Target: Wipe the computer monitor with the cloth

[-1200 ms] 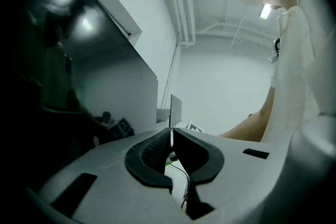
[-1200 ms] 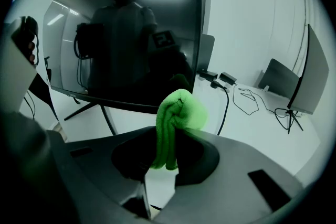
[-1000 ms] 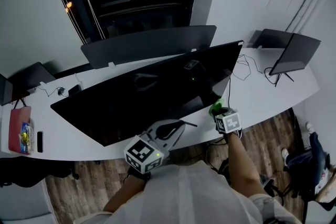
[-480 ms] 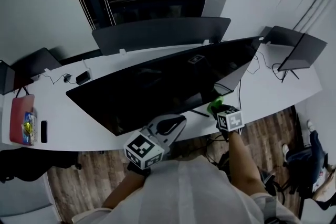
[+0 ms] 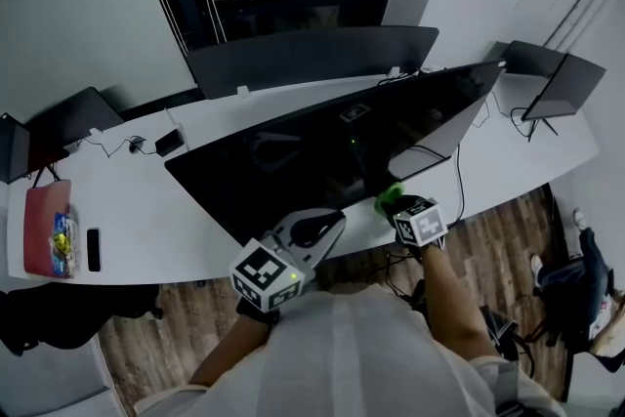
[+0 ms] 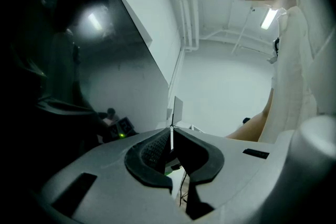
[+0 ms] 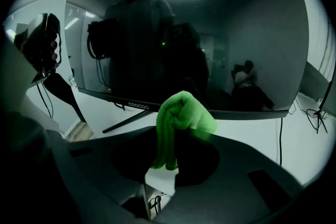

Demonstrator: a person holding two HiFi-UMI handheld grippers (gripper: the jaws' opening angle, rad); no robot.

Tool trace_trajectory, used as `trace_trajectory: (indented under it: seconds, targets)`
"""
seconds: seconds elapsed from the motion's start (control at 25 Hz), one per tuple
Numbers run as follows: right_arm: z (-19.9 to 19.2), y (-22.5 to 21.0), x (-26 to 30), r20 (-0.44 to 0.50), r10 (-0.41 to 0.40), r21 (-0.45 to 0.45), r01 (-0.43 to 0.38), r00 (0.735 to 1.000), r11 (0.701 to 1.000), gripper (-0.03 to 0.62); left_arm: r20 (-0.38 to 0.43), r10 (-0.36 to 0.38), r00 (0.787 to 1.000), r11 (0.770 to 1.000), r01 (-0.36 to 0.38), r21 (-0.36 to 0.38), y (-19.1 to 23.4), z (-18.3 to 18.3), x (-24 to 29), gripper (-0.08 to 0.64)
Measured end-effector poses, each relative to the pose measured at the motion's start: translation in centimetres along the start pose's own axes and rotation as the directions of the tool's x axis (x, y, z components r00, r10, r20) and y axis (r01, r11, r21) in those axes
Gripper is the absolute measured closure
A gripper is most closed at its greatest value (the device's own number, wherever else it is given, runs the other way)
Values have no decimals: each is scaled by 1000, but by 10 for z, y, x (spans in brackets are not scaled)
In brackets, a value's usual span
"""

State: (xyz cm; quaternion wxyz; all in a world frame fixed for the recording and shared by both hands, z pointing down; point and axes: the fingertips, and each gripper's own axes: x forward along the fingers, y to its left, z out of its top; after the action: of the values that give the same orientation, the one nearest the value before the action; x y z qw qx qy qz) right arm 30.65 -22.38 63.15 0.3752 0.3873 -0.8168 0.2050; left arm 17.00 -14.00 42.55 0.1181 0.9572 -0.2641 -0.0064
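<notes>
A wide black monitor (image 5: 332,161) stands on the long white desk (image 5: 146,210), screen dark and facing me. My right gripper (image 5: 391,202) is shut on a bunched green cloth (image 7: 181,118), held just short of the screen's lower edge (image 7: 210,113) near its right half; the green cloth (image 5: 388,195) shows as a small patch in the head view. My left gripper (image 5: 314,231) sits below the screen's lower middle, jaws closed together on nothing. In the left gripper view the left gripper (image 6: 172,136) points along the monitor (image 6: 79,60) edge.
A second monitor (image 5: 312,59) stands behind, another monitor (image 5: 562,85) at the far right and a dark screen (image 5: 83,117) at the left. A red notebook (image 5: 44,225), a phone (image 5: 93,249) and cables (image 5: 459,176) lie on the desk. The monitor's stand leg (image 7: 128,115) is near the cloth.
My head view has shifted so the monitor sits further right. The right gripper with the cloth has crept left along the screen's lower edge. The left gripper has barely moved.
</notes>
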Motion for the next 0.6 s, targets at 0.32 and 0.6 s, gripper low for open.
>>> trace_trajectory:
  seconds: [0.32, 0.6]
  targets:
    - [9, 72, 13, 0, 65, -56, -65, 998, 996, 523, -5, -16, 1000, 1000, 16, -13, 3, -7, -47, 534]
    - [15, 130, 28, -11, 104, -95, -104, 995, 990, 523, -8, 12, 1000, 1000, -12, -24, 10, -15, -98, 534]
